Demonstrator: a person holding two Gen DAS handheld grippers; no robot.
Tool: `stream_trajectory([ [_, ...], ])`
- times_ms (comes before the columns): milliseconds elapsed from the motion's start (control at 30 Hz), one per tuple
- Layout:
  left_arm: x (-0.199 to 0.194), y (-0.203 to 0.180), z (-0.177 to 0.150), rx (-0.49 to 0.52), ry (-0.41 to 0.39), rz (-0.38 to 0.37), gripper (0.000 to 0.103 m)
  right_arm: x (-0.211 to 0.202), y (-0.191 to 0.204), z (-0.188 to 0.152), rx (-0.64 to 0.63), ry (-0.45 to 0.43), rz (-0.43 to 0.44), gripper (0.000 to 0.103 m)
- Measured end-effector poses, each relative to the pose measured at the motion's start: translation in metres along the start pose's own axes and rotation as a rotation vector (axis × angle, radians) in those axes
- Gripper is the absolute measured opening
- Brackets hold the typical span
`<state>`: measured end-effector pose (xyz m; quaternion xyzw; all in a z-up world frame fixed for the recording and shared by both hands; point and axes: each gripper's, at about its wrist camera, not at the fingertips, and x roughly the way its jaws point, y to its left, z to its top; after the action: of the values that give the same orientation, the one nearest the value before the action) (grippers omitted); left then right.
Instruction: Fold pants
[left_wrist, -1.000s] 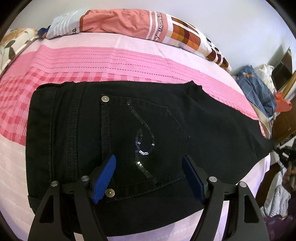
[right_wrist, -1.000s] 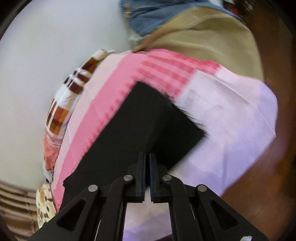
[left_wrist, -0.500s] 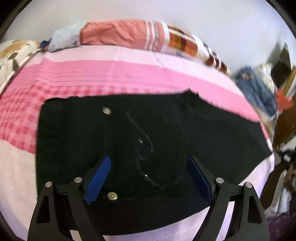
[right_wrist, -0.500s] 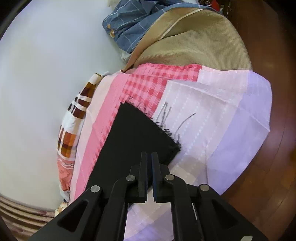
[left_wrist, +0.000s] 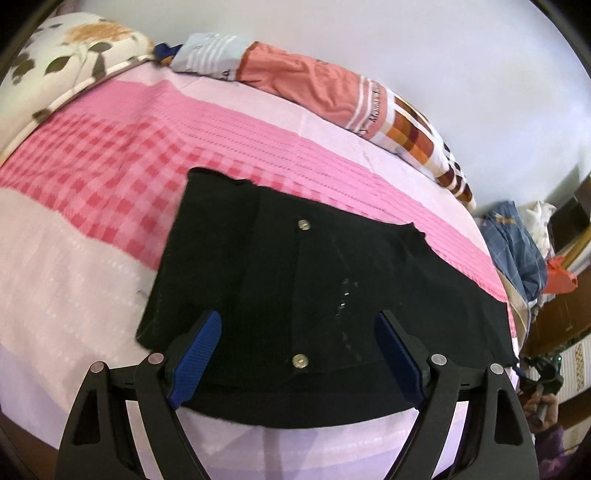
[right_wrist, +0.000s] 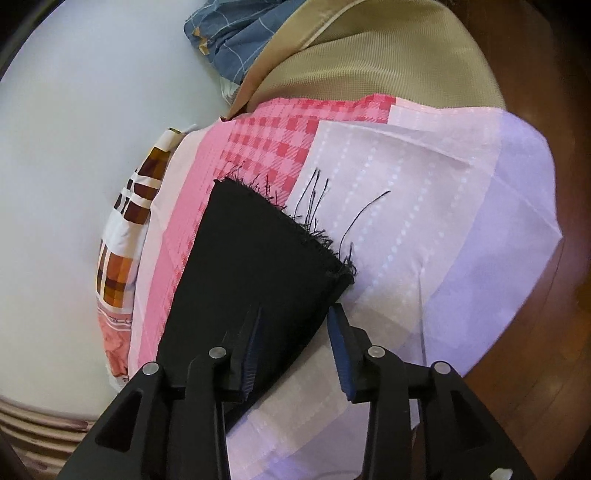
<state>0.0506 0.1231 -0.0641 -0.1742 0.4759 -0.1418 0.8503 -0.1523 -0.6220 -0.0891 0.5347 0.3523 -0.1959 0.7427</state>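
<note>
Black pants (left_wrist: 332, 291) lie flat on the pink bed, folded lengthwise, back pocket with rivets and sequins facing up. My left gripper (left_wrist: 299, 354) is open and empty, hovering over the waist end near the bed's front edge. In the right wrist view the frayed leg hem (right_wrist: 258, 251) lies on the sheet. My right gripper (right_wrist: 295, 347) is open just above the hem's near corner, holding nothing.
The bed sheet (left_wrist: 110, 177) is pink checked and pale lilac. A rolled patterned quilt (left_wrist: 332, 92) lies along the wall. A floral pillow (left_wrist: 55, 66) is at far left. Piled clothes (left_wrist: 517, 251) sit off the bed's right end. Wooden floor (right_wrist: 535, 369) borders the bed.
My right gripper was shut over the leg hem and has opened; the hem now rests on the sheet. My left gripper stayed open and drew back from the pants, turning left.
</note>
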Motion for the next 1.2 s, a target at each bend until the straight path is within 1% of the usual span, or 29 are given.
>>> stream_trajectory([
  [33, -0.001, 0.001, -0.002, -0.004, -0.002, 0.001, 0.085, 0.001, 0.002, 0.0, -0.014, -0.002, -0.01, 0.025],
  [67, -0.002, 0.002, -0.003, -0.008, -0.005, 0.004, 0.085, 0.001, 0.005, -0.001, -0.036, -0.005, -0.029, 0.012],
  [133, -0.005, 0.003, -0.004, -0.007, -0.014, 0.014, 0.085, 0.001, 0.007, -0.002, -0.054, -0.008, -0.058, 0.01],
  [200, -0.01, 0.004, -0.005, -0.005, -0.025, 0.027, 0.085, 0.0, 0.002, 0.0, -0.028, -0.007, -0.068, 0.01],
  [233, -0.012, 0.004, -0.004, -0.006, -0.034, 0.029, 0.085, -0.002, -0.004, 0.001, -0.003, -0.02, -0.092, 0.011],
  [267, -0.016, 0.005, -0.004, -0.007, -0.046, 0.034, 0.085, -0.005, -0.009, 0.002, 0.019, -0.031, -0.092, 0.016],
  [300, -0.022, 0.007, -0.004, -0.008, -0.062, 0.043, 0.085, -0.01, -0.018, 0.002, 0.061, -0.048, -0.078, 0.018],
  [400, -0.04, 0.018, -0.005, -0.019, -0.086, 0.062, 0.085, -0.021, -0.026, 0.001, 0.107, -0.07, 0.011, 0.019],
  [433, -0.044, 0.023, -0.006, -0.028, -0.086, 0.065, 0.085, -0.024, -0.023, -0.001, 0.097, -0.066, 0.044, 0.019],
  [500, -0.055, 0.039, -0.01, -0.068, -0.078, 0.063, 0.085, -0.023, -0.013, -0.007, 0.056, -0.045, 0.071, 0.022],
  [533, -0.057, 0.046, -0.011, -0.086, -0.067, 0.057, 0.085, -0.022, -0.005, -0.011, 0.034, -0.031, 0.101, 0.026],
  [600, -0.06, 0.06, -0.018, -0.133, -0.024, 0.013, 0.085, -0.018, 0.004, -0.017, 0.024, -0.015, 0.138, 0.032],
  [667, -0.058, 0.064, -0.024, -0.14, 0.013, -0.024, 0.085, -0.01, 0.014, -0.022, 0.029, 0.003, 0.167, 0.039],
  [733, -0.051, 0.061, -0.028, -0.129, 0.052, -0.046, 0.085, -0.002, 0.025, -0.023, 0.026, 0.023, 0.178, 0.042],
  [833, -0.039, 0.055, -0.033, -0.129, 0.089, -0.073, 0.084, 0.003, 0.036, -0.027, -0.01, 0.036, 0.163, 0.042],
  [900, -0.026, 0.056, -0.035, -0.154, 0.126, -0.078, 0.082, 0.004, 0.039, -0.029, -0.014, 0.039, 0.165, 0.043],
  [933, -0.021, 0.058, -0.037, -0.174, 0.14, -0.097, 0.081, 0.004, 0.039, -0.03, -0.009, 0.042, 0.17, 0.044],
  [967, -0.017, 0.058, -0.037, -0.185, 0.149, -0.107, 0.071, 0.004, 0.039, -0.03, -0.009, 0.043, 0.171, 0.046],
  [1000, -0.016, 0.057, -0.036, -0.182, 0.148, -0.099, 0.052, 0.003, 0.038, -0.03, -0.01, 0.043, 0.167, 0.046],
  [1033, -0.015, 0.055, -0.035, -0.173, 0.142, -0.084, 0.042, 0.004, 0.039, -0.03, -0.013, 0.042, 0.159, 0.047],
  [1067, -0.014, 0.053, -0.033, -0.168, 0.137, -0.084, 0.038, 0.004, 0.039, -0.03, -0.013, 0.042, 0.158, 0.048],
  [1100, -0.013, 0.051, -0.031, -0.168, 0.13, -0.086, 0.03, 0.004, 0.039, -0.031, -0.012, 0.042, 0.158, 0.048],
  [1200, -0.007, 0.039, -0.023, -0.12, 0.12, -0.035, 0.022, 0.008, 0.035, -0.032, 0.006, 0.053, 0.153, 0.05],
])
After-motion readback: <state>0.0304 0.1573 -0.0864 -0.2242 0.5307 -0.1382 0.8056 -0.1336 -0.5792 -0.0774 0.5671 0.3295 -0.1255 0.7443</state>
